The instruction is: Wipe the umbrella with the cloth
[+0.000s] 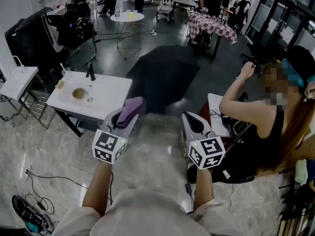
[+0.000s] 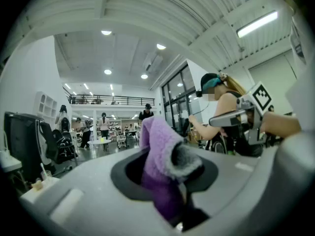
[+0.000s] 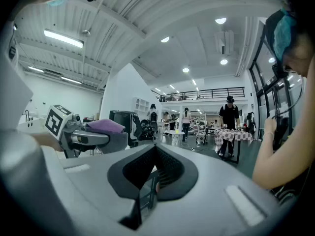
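Two handheld grippers are up. The left gripper (image 1: 127, 117) clenches the one fluffy purple cloth (image 2: 158, 144), which bulges out above its jaws. The right gripper (image 1: 191, 118) is closed tight with nothing inside. One open black fabric umbrella (image 1: 165, 75) lies on the floor ahead of both jaws, apart from them. Left of the left jaws, one small round bowl (image 1: 78, 93) stands on a white table (image 1: 106, 95); its contents are unclear.

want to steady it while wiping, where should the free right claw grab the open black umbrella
Probably the near rim of the umbrella: pinch the canopy edge at a rib tip, coming in level from the near side, where the right claw already is. It sits open, dome up, with its handle hidden beneath, so only the thin edge suits a pinch.
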Demonstrator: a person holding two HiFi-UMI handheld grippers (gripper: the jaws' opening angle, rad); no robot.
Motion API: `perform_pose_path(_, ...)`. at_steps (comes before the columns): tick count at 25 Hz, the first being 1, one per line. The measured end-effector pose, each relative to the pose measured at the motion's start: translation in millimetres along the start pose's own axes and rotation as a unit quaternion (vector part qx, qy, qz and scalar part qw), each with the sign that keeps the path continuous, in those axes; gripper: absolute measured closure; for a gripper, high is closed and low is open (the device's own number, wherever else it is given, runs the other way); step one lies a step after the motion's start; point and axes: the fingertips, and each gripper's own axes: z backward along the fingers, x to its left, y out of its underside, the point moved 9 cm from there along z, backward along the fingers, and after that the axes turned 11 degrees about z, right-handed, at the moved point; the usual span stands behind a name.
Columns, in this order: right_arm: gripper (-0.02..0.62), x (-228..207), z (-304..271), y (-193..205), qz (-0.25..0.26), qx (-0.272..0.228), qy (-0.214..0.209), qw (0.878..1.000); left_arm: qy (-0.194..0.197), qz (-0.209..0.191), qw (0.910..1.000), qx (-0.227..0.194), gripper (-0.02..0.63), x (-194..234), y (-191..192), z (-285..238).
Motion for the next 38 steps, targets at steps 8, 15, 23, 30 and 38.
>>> perform_pose_path(8, 0.592, -3, -6, 0, -0.002, 0.007, 0.002, 1.000, 0.008, -0.004, 1.0000, -0.001, 0.485, 3, -3, -7)
perform_pose_path(15, 0.592, -1, -11, -2, -0.018, -0.018, 0.000, 1.000, 0.015, -0.002, 0.9999, -0.001, 0.485, 7, -3, -9)
perform_pose_path(23, 0.592, 21, -26, -7, -0.026, -0.023, -0.018, 0.999, 0.020, 0.000, 0.9998, 0.004, 0.485, 24, 2, 1)
perform_pose_path(30, 0.592, 53, -38, -12, -0.029, -0.007, 0.002, 1.000, 0.042, -0.005, 0.9990, 0.011, 0.483, 50, 7, 19)
perform_pose_path(38, 0.594, 46, -63, -2, -0.035, -0.017, 0.029, 0.999, 0.050, -0.007, 0.9986, 0.016, 0.483, 78, 13, -1)
